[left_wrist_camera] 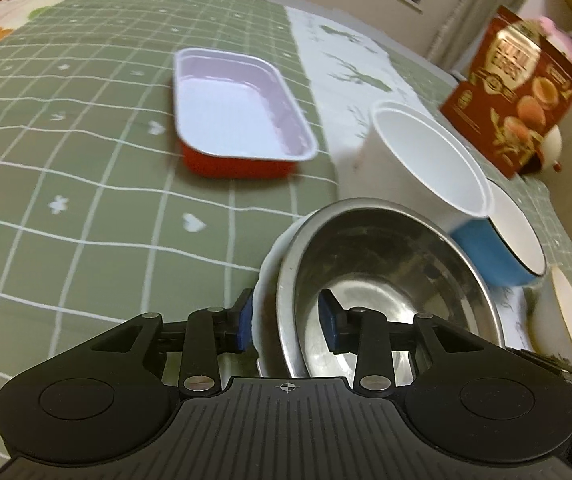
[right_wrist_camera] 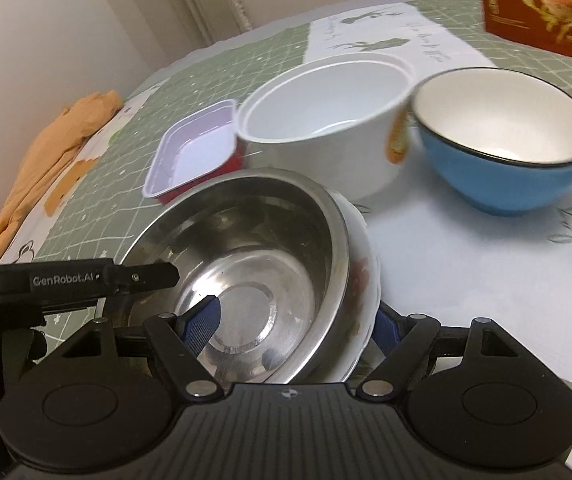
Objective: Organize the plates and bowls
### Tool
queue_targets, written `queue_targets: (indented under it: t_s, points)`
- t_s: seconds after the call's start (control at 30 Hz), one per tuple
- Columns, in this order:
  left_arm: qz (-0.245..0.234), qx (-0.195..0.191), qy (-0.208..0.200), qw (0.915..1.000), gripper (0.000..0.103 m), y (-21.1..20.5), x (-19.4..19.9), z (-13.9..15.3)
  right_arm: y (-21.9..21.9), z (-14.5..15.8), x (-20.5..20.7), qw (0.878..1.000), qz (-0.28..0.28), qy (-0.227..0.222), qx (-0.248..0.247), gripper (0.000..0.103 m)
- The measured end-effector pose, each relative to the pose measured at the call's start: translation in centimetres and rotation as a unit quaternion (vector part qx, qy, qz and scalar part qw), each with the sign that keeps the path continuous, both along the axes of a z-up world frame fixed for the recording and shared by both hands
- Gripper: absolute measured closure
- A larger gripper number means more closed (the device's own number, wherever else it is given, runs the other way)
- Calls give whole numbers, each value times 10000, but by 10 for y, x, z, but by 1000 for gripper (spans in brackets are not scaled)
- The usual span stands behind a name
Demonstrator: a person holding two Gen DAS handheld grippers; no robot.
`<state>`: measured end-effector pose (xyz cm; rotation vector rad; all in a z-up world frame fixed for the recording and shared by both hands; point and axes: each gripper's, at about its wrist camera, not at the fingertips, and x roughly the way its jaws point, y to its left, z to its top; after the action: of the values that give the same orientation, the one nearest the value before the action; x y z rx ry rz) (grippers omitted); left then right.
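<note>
A steel bowl [left_wrist_camera: 370, 280] sits nested in a white bowl with a red flower print [right_wrist_camera: 360, 276] on the table. My left gripper [left_wrist_camera: 286, 324] straddles the nested rims at one side, one pad against the white bowl's outside and the other inside the steel bowl, clear of its wall. My right gripper [right_wrist_camera: 294, 328] straddles the opposite side, one pad deep inside the steel bowl [right_wrist_camera: 245, 256] and the other by the white bowl's outer wall. Both stand open around the walls. One finger of my left gripper [right_wrist_camera: 153, 274] shows in the right wrist view at the steel rim.
Beyond the stack stand a tall white pot [left_wrist_camera: 426, 156], a blue bowl [left_wrist_camera: 502, 248] and a red tray with a white inside [left_wrist_camera: 241, 112]. A small white bowl [left_wrist_camera: 566, 316] sits far right. A red box [left_wrist_camera: 514, 92] stands behind; orange cloth [right_wrist_camera: 45, 160] lies left.
</note>
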<state>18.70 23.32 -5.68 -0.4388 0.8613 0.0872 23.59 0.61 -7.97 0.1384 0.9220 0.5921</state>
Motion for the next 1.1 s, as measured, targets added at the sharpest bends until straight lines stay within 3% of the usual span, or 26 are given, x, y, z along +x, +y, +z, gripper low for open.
queue_targets:
  t_s: [0.3,0.47,0.6,0.67,0.77,0.9,0.97,1.03,1.1]
  points:
    - [-20,572,-139,9983,66,-19,4,2,-6,-8,-3,9998,22,-204,-70,23]
    - [255,1119,-649,9913,66,-26,-7,25,-26,5,-20,9927,-200,-1123,-394,23]
    - [1030,1612,-1400,9715,67,-45,-23,61,-64,36,-36,9815,-354,-1881,-102,23]
    - [807,1368,-1815,9705,67,-65,-26,85,-86,55,-38,9733,-506,-2236,73,16]
    - [-14,501,-2060,9773,67,-101,-18,108,-121,83,-29,9642,-678,-2562,131,12]
    - [-1131,-420,-1476,9817,67,-159,17,100,-166,109,5,9653,-690,-2516,-141,6]
    - [-1323,-599,-1144,9828,67,-188,34,81,-187,109,24,9652,-795,-2463,-364,6]
    - [-1341,-677,-807,9854,67,-209,56,61,-217,95,36,9582,-1482,-2405,-448,6]
    - [-1327,-699,-574,9870,67,-226,70,44,-244,78,49,9599,-2002,-1933,-347,6]
